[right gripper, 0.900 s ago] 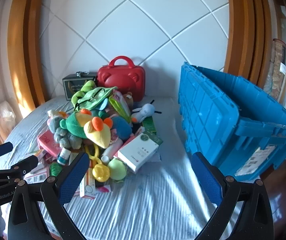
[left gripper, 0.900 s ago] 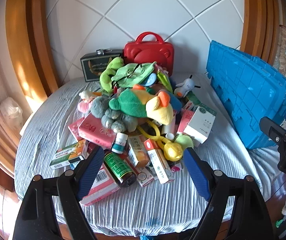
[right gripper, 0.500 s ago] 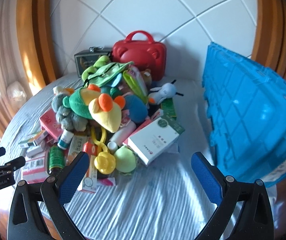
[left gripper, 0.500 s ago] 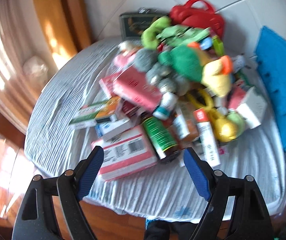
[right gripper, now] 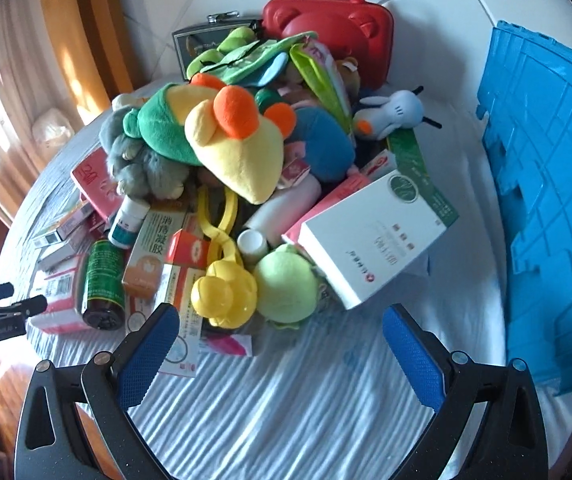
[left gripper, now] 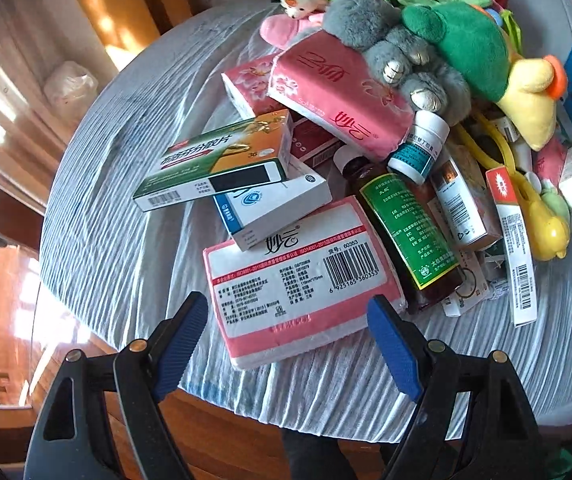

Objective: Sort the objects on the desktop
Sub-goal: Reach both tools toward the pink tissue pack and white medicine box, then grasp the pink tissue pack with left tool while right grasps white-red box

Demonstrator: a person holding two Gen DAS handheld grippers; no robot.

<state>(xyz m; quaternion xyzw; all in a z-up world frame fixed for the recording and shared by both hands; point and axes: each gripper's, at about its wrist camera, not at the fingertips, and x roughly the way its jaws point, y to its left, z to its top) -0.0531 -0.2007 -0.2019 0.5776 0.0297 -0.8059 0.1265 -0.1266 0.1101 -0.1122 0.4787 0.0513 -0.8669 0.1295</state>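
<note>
The left gripper tilts steeply down over the near edge of the bench, its blue pads spread on either side of the near end of a pink tissue pack without touching it. The right gripper also points down, less steeply, and is spread wide with nothing between its pads; it hangs over bare cloth just in front of a yellow toy and a pale green plush.

The bench is round and covered with a striped, wrinkled grey-white cloth. A heap of things fills its middle: medicine boxes, a brown bottle lying beside the tissue pack, a small white bottle, a grey plush, a green and yellow plush and a white box. Behind the heap stand a red case and a dark tin. A blue crate stands at the right of the bench, well apart from the tissue pack.

A white padded wall with diagonal seams rises behind, framed by orange wood, with a curtain at the left and wooden floor below the bench edge.
</note>
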